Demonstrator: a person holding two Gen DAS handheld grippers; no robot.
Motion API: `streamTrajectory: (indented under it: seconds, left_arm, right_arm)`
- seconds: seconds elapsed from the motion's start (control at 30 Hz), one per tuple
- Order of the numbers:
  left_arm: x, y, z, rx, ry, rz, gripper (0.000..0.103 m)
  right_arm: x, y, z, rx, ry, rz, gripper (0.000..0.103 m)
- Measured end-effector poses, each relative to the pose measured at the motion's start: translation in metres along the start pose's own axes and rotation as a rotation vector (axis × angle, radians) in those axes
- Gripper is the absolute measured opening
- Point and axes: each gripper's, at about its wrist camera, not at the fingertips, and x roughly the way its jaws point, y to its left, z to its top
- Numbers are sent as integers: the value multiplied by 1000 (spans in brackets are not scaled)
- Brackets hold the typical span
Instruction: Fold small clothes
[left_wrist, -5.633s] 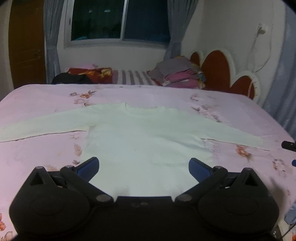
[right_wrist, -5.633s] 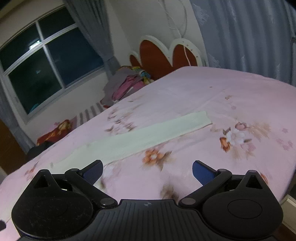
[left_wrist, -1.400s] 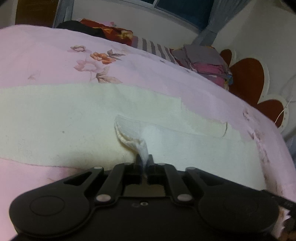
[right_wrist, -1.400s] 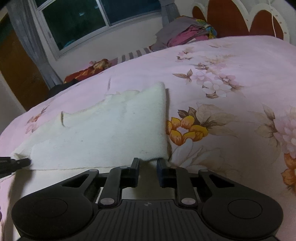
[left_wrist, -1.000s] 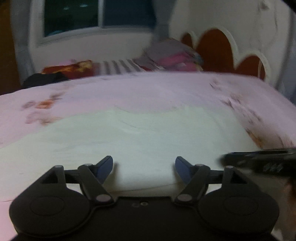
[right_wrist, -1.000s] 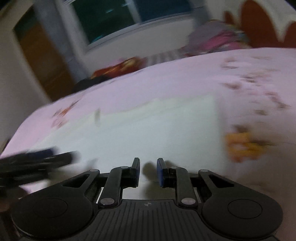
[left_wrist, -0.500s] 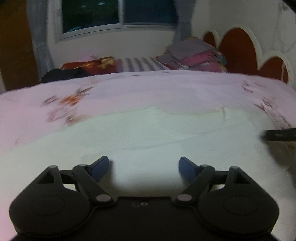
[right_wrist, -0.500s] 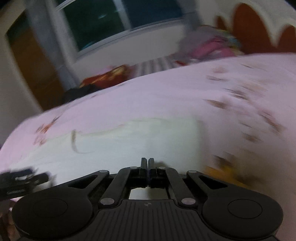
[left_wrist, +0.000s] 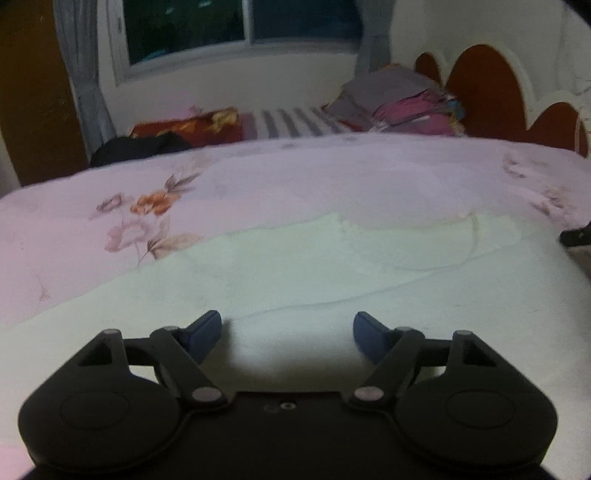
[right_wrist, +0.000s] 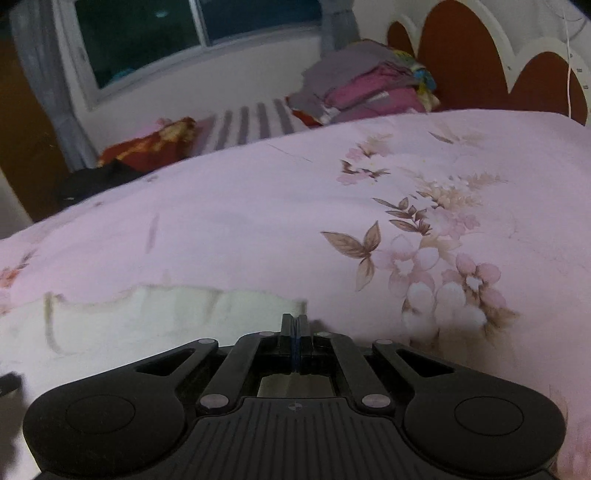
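Observation:
A pale cream sweater (left_wrist: 332, 280) lies flat on the pink floral bedspread (left_wrist: 258, 177), its sleeves folded in over the body. My left gripper (left_wrist: 288, 328) is open and empty, low over the sweater's near part. In the right wrist view the sweater (right_wrist: 166, 314) fills the lower left, with its neckline toward the window. My right gripper (right_wrist: 294, 325) is shut with nothing seen between its fingers, right at the sweater's right edge. The tip of the right gripper shows at the far right of the left wrist view (left_wrist: 576, 236).
A pile of folded grey and pink clothes (left_wrist: 399, 99) sits at the far side by the red scalloped headboard (left_wrist: 484, 88). A striped cloth (left_wrist: 295, 122), a red floral bundle (left_wrist: 192, 125) and a dark garment (left_wrist: 140, 147) lie under the window.
My left gripper let go of the sleeve, opened and drew back over the sweater. My right gripper let go of its sleeve, closed empty and moved to the sweater's right edge.

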Motion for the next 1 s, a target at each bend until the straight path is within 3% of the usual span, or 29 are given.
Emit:
streamTrajectory:
  seconds: [0.13,0.23,0.3,0.37,0.5,0.57,0.67,0.77,0.8,0.83,0.87,1.0]
  left_arm:
    - [-6,-3,-17,18,62,-46,83]
    - [-24,-3,-25,29,25,-40,85]
    - [-24,-6,-31,49,34,-36,89]
    - [-21,-6,-35,27,43,-31,89]
    - [-27,-11,-39,47,46,-40,90]
    - [-28,-10,-43,46,40,-50,90]
    - [-42,8,-49,-7,21,-58,90]
    - [-56,52,-66,-155,28,-13,86]
    - [-62,68,-72,-200,20,-1,85]
    - [-70,88,-80,-249,7,17,84]
    - [-79,109,-88,-297,-8,46,84]
    - [-104,188,-114,-483,-49,142,77]
  right_arm:
    - [-15,11,-31,-42,53,-15,0]
    - [-44,10,-53,-22,32,-37,0]
    - [-65,14,-65,-1,0,-4,0]
    - [-64,19,-77,-8,33,-8,0]
    - [-75,27,-74,-2,-4,-1,0]
    - [-63,32,-77,-58,48,-24,0]
    - [-66,35,-71,-30,57,-23,0]
    - [-79,49,-72,-29,22,-9,0]
    - [-80,54,-74,-36,15,-30,7]
    - [-80,58,-76,-34,10,-47,47]
    - [-80,62,-79,-28,0,-47,76]
    - [-84,78,-85,-34,-44,-15,75]
